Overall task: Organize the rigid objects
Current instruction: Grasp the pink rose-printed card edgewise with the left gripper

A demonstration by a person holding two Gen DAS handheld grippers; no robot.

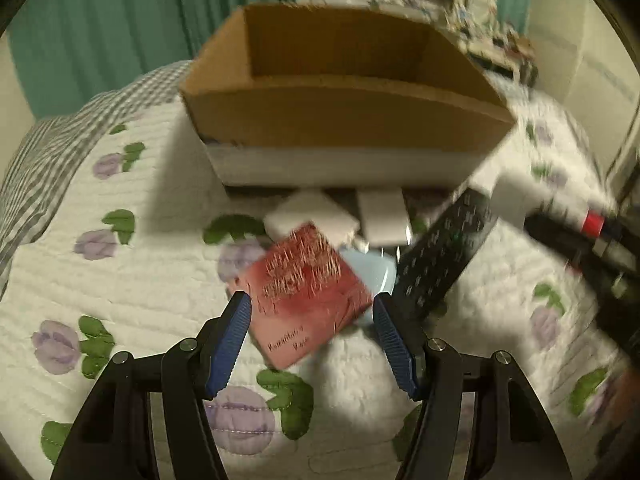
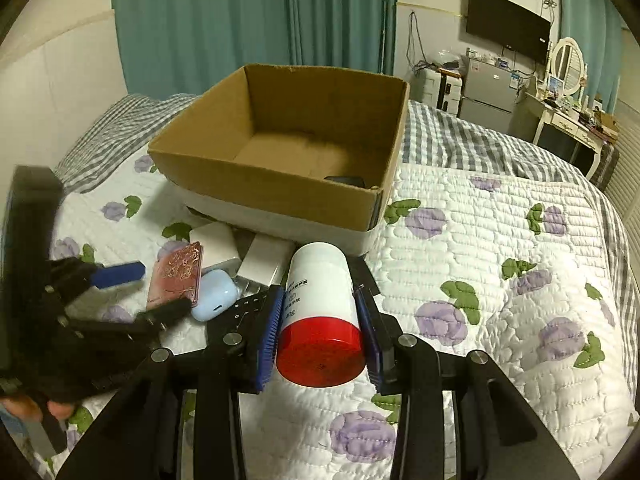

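Observation:
An open cardboard box (image 2: 280, 196) stands on the quilted bed; it also shows in the left wrist view (image 1: 344, 116). A dark object (image 2: 346, 181) lies inside it. My right gripper (image 2: 320, 322) is shut on a white bottle with a red cap (image 2: 320, 320), held above the quilt in front of the box. My left gripper (image 1: 312, 320) is open, its fingers on either side of a pink booklet (image 1: 308, 296). Beside the booklet lie a light blue earbud case (image 2: 214, 292), a black remote (image 1: 444, 256) and two white blocks (image 1: 312, 216).
The bed quilt (image 2: 500, 264) with purple flowers spreads to the right of the box. A grey checked cover (image 2: 460, 140) lies behind. A fridge, desk with mirror and wall TV stand far back right. Teal curtains hang behind the box.

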